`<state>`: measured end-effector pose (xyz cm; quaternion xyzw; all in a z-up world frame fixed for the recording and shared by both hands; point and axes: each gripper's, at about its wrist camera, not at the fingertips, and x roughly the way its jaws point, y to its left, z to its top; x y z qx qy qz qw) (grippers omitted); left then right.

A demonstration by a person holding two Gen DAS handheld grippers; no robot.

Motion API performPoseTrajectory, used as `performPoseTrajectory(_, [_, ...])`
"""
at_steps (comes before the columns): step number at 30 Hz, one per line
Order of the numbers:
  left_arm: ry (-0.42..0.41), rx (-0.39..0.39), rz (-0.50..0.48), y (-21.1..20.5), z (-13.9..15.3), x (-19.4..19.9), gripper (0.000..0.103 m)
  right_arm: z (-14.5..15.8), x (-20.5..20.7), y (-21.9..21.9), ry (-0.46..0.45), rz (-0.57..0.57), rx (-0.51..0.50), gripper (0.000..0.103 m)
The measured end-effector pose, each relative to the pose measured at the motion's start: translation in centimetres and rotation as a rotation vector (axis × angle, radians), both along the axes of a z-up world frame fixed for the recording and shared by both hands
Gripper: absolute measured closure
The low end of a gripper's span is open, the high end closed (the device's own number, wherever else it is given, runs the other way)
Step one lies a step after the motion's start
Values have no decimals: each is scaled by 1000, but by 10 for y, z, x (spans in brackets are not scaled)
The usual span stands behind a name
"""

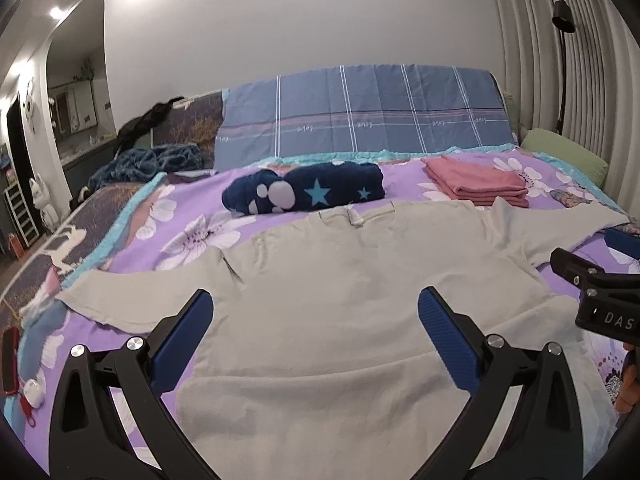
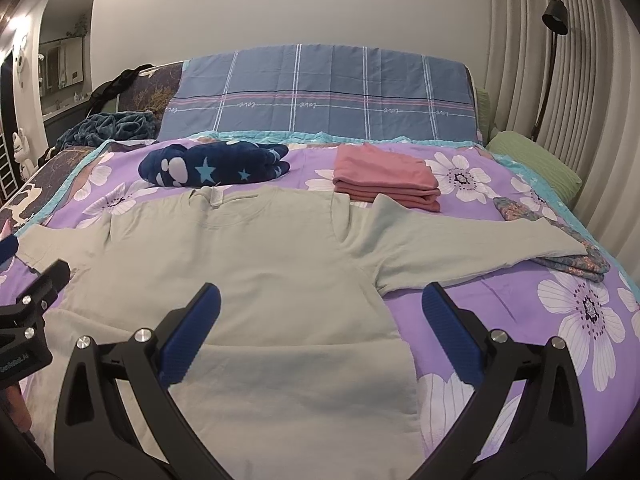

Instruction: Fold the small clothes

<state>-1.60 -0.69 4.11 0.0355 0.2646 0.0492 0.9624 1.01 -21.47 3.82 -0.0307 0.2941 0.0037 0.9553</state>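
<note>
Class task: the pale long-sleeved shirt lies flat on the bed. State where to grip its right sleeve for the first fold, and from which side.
Grip the right sleeve near its cuff, coming from the right: it lies outstretched, its end raised on patterned cloth, so a finger probably slides under.

1. A purple flowered bedspread (image 2: 500,292) covers the bed.
2. A blue checked sheet (image 2: 320,96) drapes the headboard at the far side.
3. A green pillow (image 2: 536,164) lies at the far right, beside the pleated curtain (image 2: 560,60).
4. A black floor lamp (image 2: 554,20) stands by the curtain.
5. A rumpled dark blue blanket (image 1: 148,164) sits at the far left.
6. A red phone (image 1: 10,360) lies at the near left edge, with a small white case (image 1: 34,394) just beside it.
7. A white cat figure (image 1: 40,200) stands on the left.
</note>
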Motion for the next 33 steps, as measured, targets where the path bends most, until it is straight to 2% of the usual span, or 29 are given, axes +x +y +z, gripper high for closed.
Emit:
performPoseTrajectory(7, [-32,-35,15,4,1,-3,1,4,-2,0,-9,-8,0,2])
performPoseTrajectory(20, [1,-82,-6,11,-8,-3,1,5,-4,-2,-11,-13,6,2])
performPoseTrajectory(33, [0,-112,-30,13,-14,-4,1,3,-2,-2,-4,-16,11,2])
